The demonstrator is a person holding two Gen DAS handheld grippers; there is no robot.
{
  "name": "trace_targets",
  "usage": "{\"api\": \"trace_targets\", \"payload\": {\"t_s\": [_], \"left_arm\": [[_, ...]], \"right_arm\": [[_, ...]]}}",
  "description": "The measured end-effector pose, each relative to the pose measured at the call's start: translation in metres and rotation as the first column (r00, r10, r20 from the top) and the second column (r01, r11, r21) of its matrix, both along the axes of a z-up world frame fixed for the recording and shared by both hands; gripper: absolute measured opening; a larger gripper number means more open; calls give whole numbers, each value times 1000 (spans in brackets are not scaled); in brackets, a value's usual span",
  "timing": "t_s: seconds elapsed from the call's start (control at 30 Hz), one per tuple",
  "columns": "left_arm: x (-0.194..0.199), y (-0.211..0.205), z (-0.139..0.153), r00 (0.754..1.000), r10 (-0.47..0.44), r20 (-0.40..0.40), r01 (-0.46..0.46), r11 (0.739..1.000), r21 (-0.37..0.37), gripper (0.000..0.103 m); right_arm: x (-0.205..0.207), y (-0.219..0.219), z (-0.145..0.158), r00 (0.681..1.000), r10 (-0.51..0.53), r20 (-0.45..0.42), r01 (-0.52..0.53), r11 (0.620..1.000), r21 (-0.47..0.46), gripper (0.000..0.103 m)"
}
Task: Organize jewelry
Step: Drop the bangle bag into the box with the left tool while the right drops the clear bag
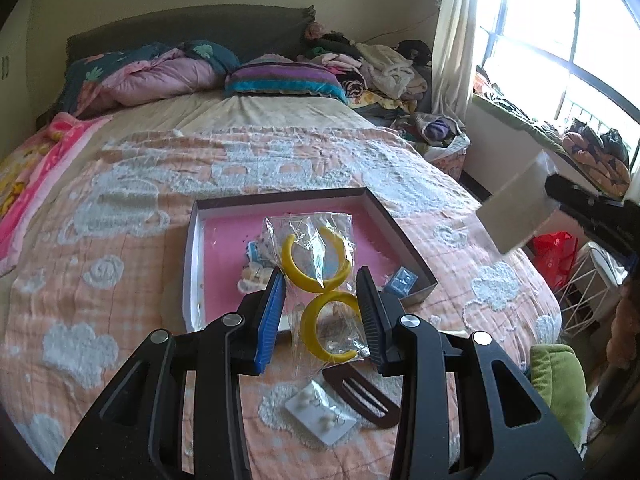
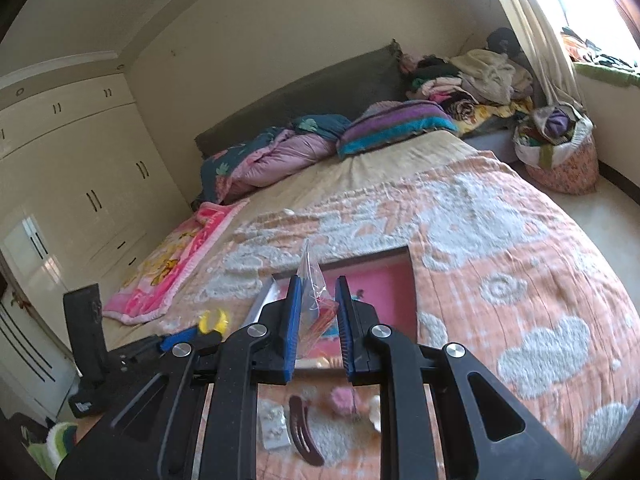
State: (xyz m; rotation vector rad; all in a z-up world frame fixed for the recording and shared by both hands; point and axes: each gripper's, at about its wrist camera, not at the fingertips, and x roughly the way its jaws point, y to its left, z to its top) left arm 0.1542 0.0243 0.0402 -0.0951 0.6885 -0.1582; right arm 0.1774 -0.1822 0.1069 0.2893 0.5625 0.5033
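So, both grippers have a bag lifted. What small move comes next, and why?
Probably carry the left gripper forward and lower its bag of yellow hoops into the pink-lined box. The bag hangs over the box's near edge, and other packets already lie inside.

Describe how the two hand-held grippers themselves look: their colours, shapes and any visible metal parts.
Both look alike. The left hand-held gripper and the right hand-held gripper each have a black frame of angular linkage arms with triangular cut-outs, joined by round silver pivot pins. Each finger is a flat black bar carrying a blue ribbed pad on its inner face. No cables, markings or sleeves are visible.
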Motion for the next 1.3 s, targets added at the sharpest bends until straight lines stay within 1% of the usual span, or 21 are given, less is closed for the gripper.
{"api": "trace_targets", "payload": {"t_s": [0.27, 0.5, 0.73, 0.97, 1.23, 1.3], "left_arm": [[15, -8, 0, 1000, -11, -2, 11, 1000, 5, 28], [32, -12, -9, 1000, -15, -19, 15, 1000, 10, 29], [53, -13, -34, 997, -14, -80, 15, 1000, 18, 29], [69, -10, -58, 991, -6, -131, 10, 999, 34, 29], [78, -6, -73, 988, 1, -157, 5, 999, 35, 29], [78, -6, -73, 988, 2, -157, 4, 999, 36, 32]], "right_arm": [[22, 10, 11, 1000, 14, 27, -14, 1000, 6, 17], [44, 15, 9, 1000, 6, 13, -6, 1000, -7, 17], [65, 18, -9, 1000, -11, -27, 10, 1000, -28, 17], [84, 24, -36, 996, -17, -84, 12, 998, -57, 17], [101, 36, -62, 991, -16, -136, 4, 996, -89, 17], [105, 38, -68, 989, -17, -149, 2, 995, -99, 17]]}}
